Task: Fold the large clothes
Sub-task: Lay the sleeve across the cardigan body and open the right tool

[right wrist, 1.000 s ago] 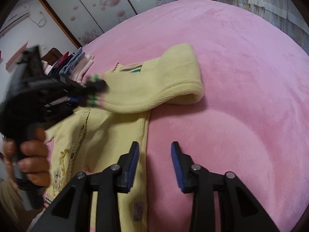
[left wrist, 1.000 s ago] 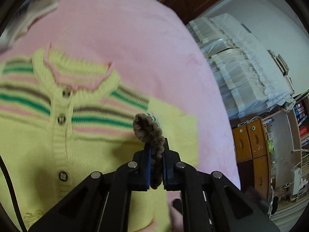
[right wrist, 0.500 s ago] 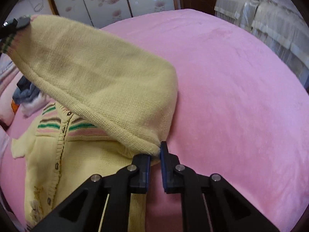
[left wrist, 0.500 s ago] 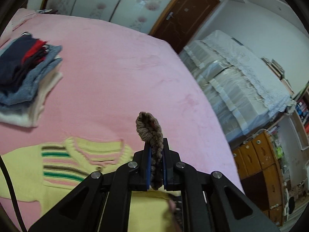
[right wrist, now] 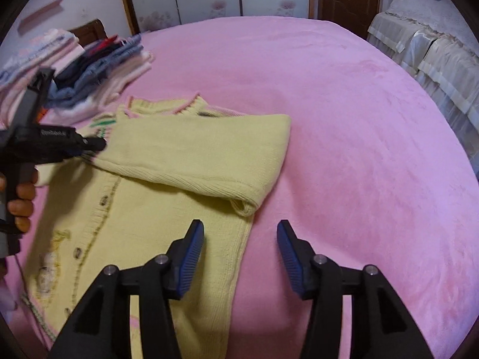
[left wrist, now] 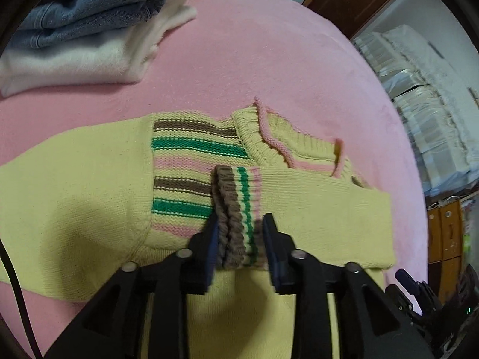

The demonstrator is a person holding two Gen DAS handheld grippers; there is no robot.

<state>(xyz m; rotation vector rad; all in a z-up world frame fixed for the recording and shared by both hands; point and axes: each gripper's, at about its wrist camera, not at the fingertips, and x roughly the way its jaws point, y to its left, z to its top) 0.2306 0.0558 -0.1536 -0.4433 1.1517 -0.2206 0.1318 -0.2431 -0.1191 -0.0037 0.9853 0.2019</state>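
A yellow knitted cardigan (left wrist: 74,179) with striped shoulders lies flat on the pink blanket. Its right sleeve (right wrist: 194,149) is folded across the chest. The brown, green and pink cuff (left wrist: 236,209) rests on the striped yoke. My left gripper (left wrist: 239,239) straddles that cuff; its jaws are opening and the pads no longer pinch it. From the right wrist view the left gripper (right wrist: 95,145) sits at the sleeve's end, held by a hand (right wrist: 18,203). My right gripper (right wrist: 239,239) hovers over the cardigan's side edge (right wrist: 242,257), just behind the sleeve's fold; its jaws are opening, nothing gripped.
A pile of folded clothes (left wrist: 89,30) lies on the blanket beyond the collar, also visible as a pile (right wrist: 89,68) at the left. Pink blanket (right wrist: 344,119) stretches to the right. Covered furniture (right wrist: 434,53) and a wooden cabinet (left wrist: 446,239) stand past the bed.
The left gripper carried the cuff across and down onto the striped chest, then parted its jaws. The right gripper released the sleeve's fold, drew back and opened wide.
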